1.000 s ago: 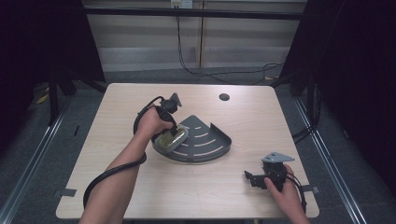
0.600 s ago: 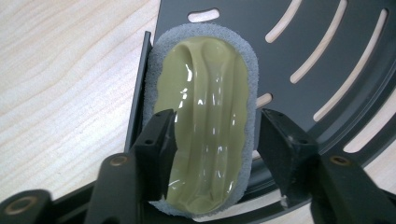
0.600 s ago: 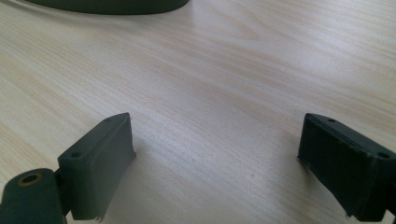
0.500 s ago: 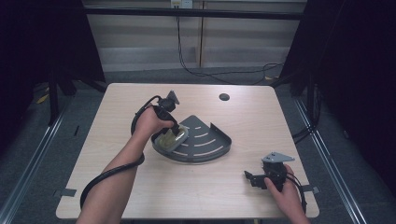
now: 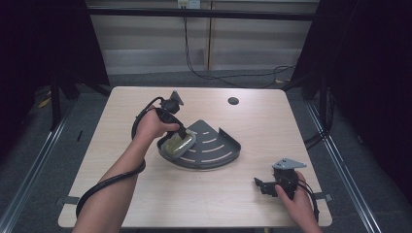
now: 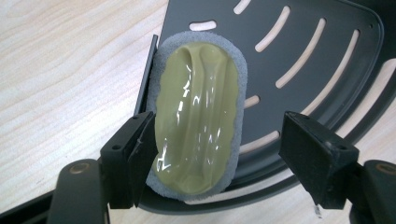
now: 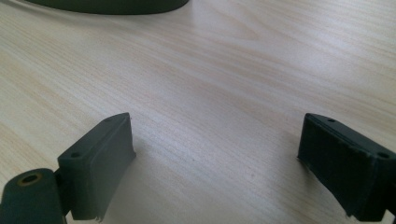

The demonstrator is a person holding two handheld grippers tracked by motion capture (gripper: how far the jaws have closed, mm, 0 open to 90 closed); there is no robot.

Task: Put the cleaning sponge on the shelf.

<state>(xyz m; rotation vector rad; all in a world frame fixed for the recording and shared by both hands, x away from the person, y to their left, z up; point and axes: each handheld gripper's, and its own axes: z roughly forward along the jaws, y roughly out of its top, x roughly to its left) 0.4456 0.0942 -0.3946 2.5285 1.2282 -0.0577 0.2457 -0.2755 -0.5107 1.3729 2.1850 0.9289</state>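
An oval sponge (image 6: 198, 116) with a glossy olive top and a grey foam rim lies flat at the left corner of a dark grey slotted corner tray (image 6: 317, 56). My left gripper (image 6: 222, 140) hangs right over it, open. Its jaws have just been opening, with the sponge between them; the left pad sits close by the foam and the right pad stands well off it. In the high view the sponge (image 5: 177, 143) rests in the tray (image 5: 218, 148) under my left gripper (image 5: 183, 137). My right gripper (image 5: 260, 185) rests near the table's front right, open (image 7: 215, 149), with bare wood between its jaws.
A small black round cap (image 5: 233, 101) sits at the back of the wooden table (image 5: 145, 194). The left gripper's black cable (image 5: 104, 187) loops along the forearm to the front left. The tray's curved wall (image 7: 107, 4) lies ahead of my right gripper.
The left gripper's jaws have spread apart off the sponge, which stays lying in the tray. The left hand has barely shifted and the right hand has kept still.
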